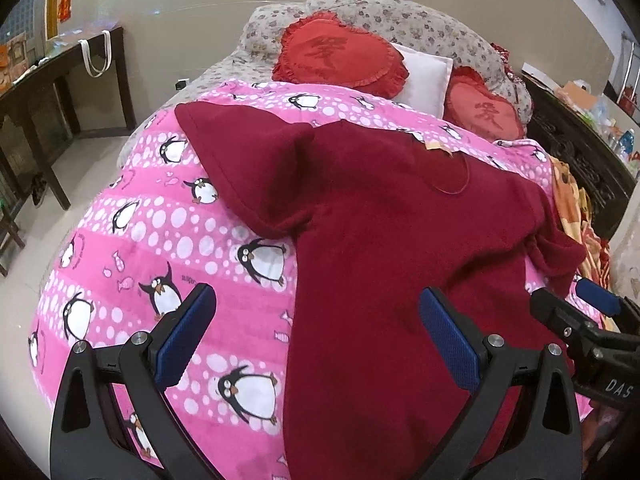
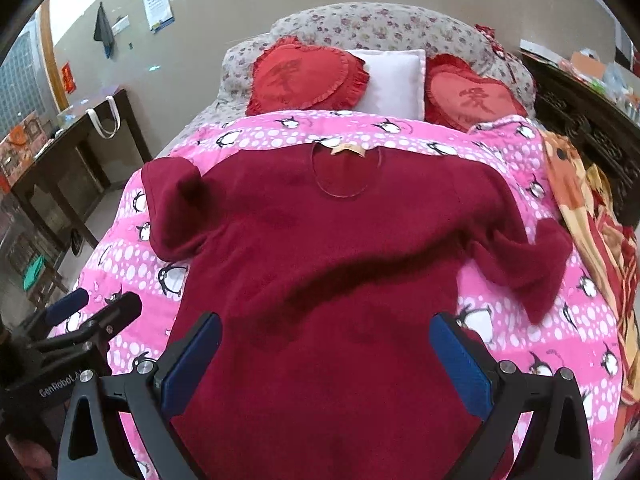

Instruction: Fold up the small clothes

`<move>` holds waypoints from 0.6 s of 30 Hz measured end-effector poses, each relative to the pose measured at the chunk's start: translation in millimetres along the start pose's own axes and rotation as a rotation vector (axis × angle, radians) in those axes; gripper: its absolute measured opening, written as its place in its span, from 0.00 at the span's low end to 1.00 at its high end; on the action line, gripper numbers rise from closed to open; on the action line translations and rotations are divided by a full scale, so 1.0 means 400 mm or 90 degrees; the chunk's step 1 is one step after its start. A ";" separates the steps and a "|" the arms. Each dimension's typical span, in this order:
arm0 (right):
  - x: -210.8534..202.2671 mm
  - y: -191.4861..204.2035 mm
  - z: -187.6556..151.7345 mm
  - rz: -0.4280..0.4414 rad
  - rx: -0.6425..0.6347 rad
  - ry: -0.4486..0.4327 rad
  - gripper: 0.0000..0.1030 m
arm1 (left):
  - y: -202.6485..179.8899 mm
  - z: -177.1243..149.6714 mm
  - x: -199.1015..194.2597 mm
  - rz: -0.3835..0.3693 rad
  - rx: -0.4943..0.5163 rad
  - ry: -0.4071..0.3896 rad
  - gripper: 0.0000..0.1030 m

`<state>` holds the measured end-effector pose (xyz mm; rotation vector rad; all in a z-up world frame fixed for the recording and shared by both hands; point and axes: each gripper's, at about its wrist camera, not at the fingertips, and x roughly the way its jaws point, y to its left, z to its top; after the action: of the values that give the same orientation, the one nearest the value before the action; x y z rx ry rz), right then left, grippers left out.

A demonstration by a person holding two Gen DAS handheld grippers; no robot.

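A dark red knitted sweater [image 1: 380, 240] [image 2: 328, 264] lies spread flat on a pink penguin blanket [image 1: 160, 248] [image 2: 132, 256], neck away from me, a tan label at the collar. Its left sleeve [image 1: 232, 152] [image 2: 176, 208] points up and out; its right sleeve [image 2: 528, 264] bends out over the blanket. My left gripper [image 1: 316, 332] hovers open over the sweater's lower left edge, one finger above the blanket, the other above the knit. My right gripper [image 2: 324, 354] hovers open over the lower middle of the sweater. Each gripper shows at the edge of the other's view.
Two red heart cushions [image 2: 304, 76] [image 2: 472, 96] and a white pillow [image 2: 394, 80] lie at the head of the bed. An orange patterned blanket [image 2: 588, 216] lies along the right side. A dark wooden table [image 1: 52, 92] stands on the floor to the left.
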<state>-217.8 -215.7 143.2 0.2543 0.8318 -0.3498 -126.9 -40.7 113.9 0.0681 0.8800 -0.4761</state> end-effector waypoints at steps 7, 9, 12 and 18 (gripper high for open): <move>0.054 -0.006 0.027 0.011 0.003 0.004 1.00 | -0.017 0.022 0.052 0.013 0.016 0.017 0.99; 0.072 -0.010 0.035 0.009 0.002 0.004 1.00 | -0.021 0.028 0.062 0.018 0.020 0.018 0.99; 0.100 -0.016 0.045 0.006 -0.001 0.012 1.00 | -0.017 0.042 0.087 0.020 0.016 0.024 0.99; 0.157 -0.011 0.065 0.025 -0.002 0.026 1.00 | -0.005 0.065 0.130 0.026 -0.002 0.033 0.99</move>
<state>-162.8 -241.6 112.2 0.2753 0.8662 -0.3066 -80.8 -68.3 91.5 0.0951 0.9285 -0.4360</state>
